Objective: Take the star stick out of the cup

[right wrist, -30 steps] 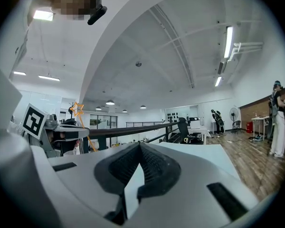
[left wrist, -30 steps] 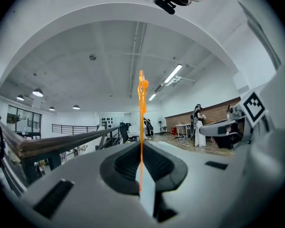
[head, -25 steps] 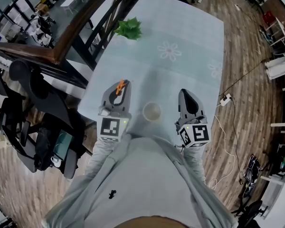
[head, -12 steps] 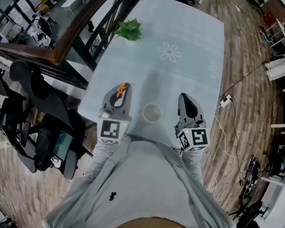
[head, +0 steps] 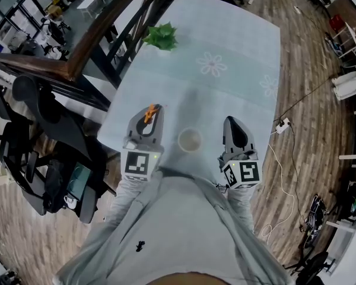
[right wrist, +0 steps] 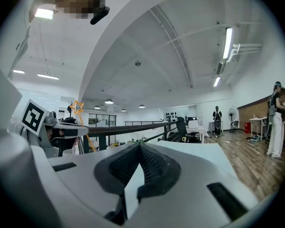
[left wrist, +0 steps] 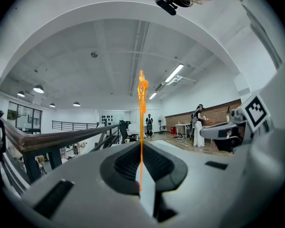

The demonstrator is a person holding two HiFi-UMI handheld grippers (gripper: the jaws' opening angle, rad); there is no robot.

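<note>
The orange star stick (head: 149, 113) stands upright out of my left gripper (head: 153, 109), which is shut on it, to the left of the cup. In the left gripper view the thin stick (left wrist: 142, 127) rises from between the closed jaws, its star seen edge-on at the top. The pale cup (head: 190, 140) stands on the light table (head: 225, 40) between the two grippers, with nothing in it. My right gripper (head: 232, 121) is to the right of the cup, shut and holding nothing. From the right gripper view the star (right wrist: 77, 107) shows above the left gripper (right wrist: 66, 129).
A green plant (head: 160, 36) sits at the table's far left corner. A dark wooden railing (head: 89, 46) and black chairs (head: 29, 129) lie left of the table. A power strip (head: 281, 123) and cable are on the wooden floor at right. People stand far off in the room.
</note>
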